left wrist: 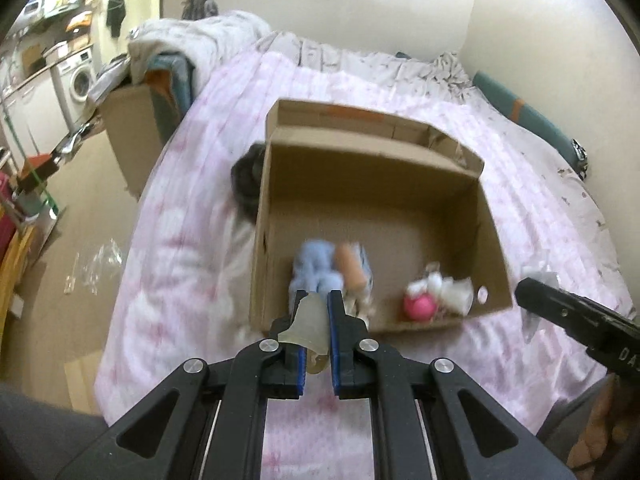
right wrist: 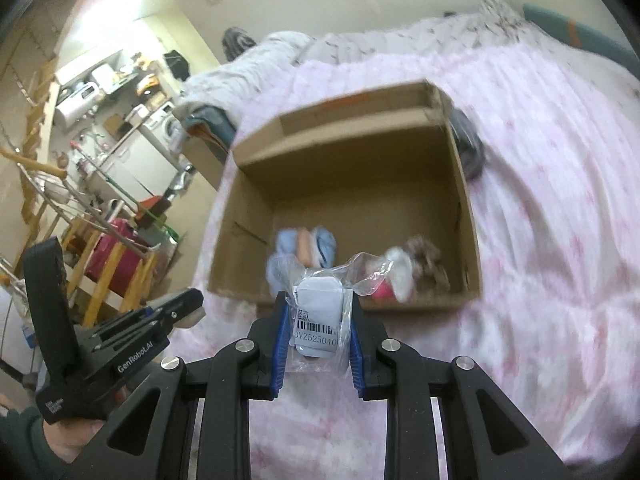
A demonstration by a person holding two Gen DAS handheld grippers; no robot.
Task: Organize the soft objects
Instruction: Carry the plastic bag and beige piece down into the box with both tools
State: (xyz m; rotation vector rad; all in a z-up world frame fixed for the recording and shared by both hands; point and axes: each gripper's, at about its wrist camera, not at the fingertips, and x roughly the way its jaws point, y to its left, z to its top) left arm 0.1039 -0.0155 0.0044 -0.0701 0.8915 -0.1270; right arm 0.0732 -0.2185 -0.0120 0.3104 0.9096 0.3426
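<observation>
An open cardboard box (left wrist: 276,200) lies on a bed with a pink quilt (left wrist: 192,184); it also shows in the right wrist view (right wrist: 464,184). Inside lie a blue-and-orange soft toy (left wrist: 320,264) and a pink-and-white soft item (left wrist: 420,304). My left gripper (left wrist: 317,300) is shut on a translucent soft piece (left wrist: 310,320) over the box's near wall. My right gripper (right wrist: 318,300) is shut on a clear plastic packet with a barcode label (right wrist: 318,320), just short of the box's near edge. The right gripper also shows in the left wrist view (left wrist: 532,288).
A dark grey soft thing (left wrist: 246,176) lies against the box's outer side. A second cardboard box (left wrist: 132,120) with bedding stands beside the bed. A washing machine (left wrist: 78,80), shelves and a rack (right wrist: 100,240) stand across the floor.
</observation>
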